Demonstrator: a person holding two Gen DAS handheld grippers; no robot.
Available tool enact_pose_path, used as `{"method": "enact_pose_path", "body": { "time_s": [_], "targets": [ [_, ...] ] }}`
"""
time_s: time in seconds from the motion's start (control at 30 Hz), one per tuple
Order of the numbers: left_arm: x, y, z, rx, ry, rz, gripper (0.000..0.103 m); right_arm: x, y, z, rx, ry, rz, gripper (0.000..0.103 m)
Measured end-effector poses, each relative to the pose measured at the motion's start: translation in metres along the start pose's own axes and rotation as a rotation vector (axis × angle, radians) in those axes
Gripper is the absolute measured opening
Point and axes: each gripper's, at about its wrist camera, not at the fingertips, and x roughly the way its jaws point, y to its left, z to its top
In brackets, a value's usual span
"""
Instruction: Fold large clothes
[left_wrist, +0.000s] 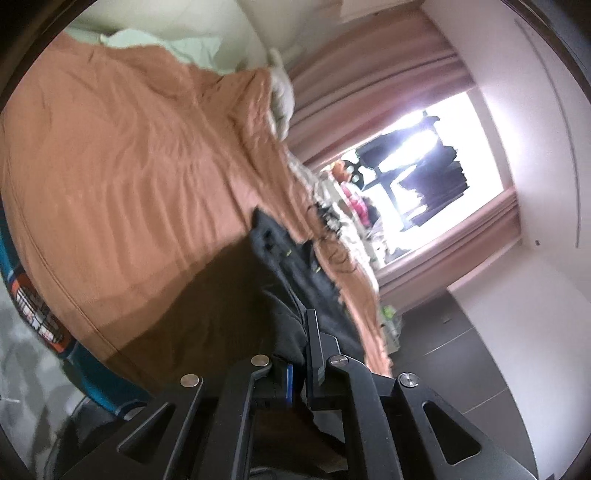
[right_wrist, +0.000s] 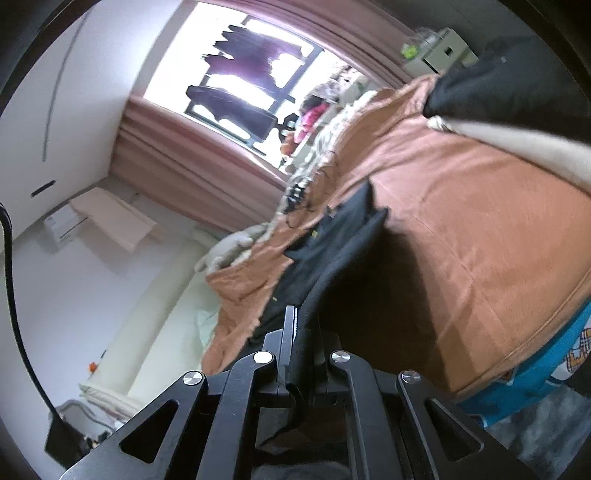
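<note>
A black garment hangs stretched above a bed with a rust-orange cover. My left gripper is shut on one edge of the black cloth, which runs away from the fingers toward the far side of the bed. In the right wrist view the same black garment stretches from my right gripper, which is shut on another edge of it. The garment casts a dark shadow on the orange cover. Both views are tilted sideways.
A bright window with pink curtains and clothes hanging outside lies beyond the bed. Pale green pillows sit at the bed's head. A blue patterned sheet shows under the cover. The person's arm in a black sleeve crosses the right wrist view.
</note>
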Motion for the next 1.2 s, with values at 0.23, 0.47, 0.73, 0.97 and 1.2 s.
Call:
{"method": "enact_pose_path", "body": {
  "time_s": [0.23, 0.47, 0.73, 0.97, 1.2],
  "targets": [
    [-0.053, -0.016, 0.002, 0.0, -0.068, -0.056, 0.003, -0.04, 0.05, -0.009, -0.074, -0.021, 0.062, 0.004],
    [-0.103, -0.043, 0.002, 0.025, -0.128, -0.105, 0.003, -0.077, 0.084, -0.014, -0.103, -0.05, 0.112, 0.004],
    [-0.157, -0.083, 0.011, 0.053, -0.219, -0.179, 0.003, -0.116, 0.128, -0.011, -0.145, -0.077, 0.154, 0.004],
    [-0.153, -0.106, 0.025, 0.099, -0.236, -0.181, 0.004, -0.102, 0.139, 0.004, -0.17, -0.081, 0.136, 0.004],
    [-0.102, -0.12, 0.052, 0.12, -0.205, -0.135, 0.004, -0.058, 0.141, 0.041, -0.177, -0.078, 0.087, 0.004]
  ]
}}
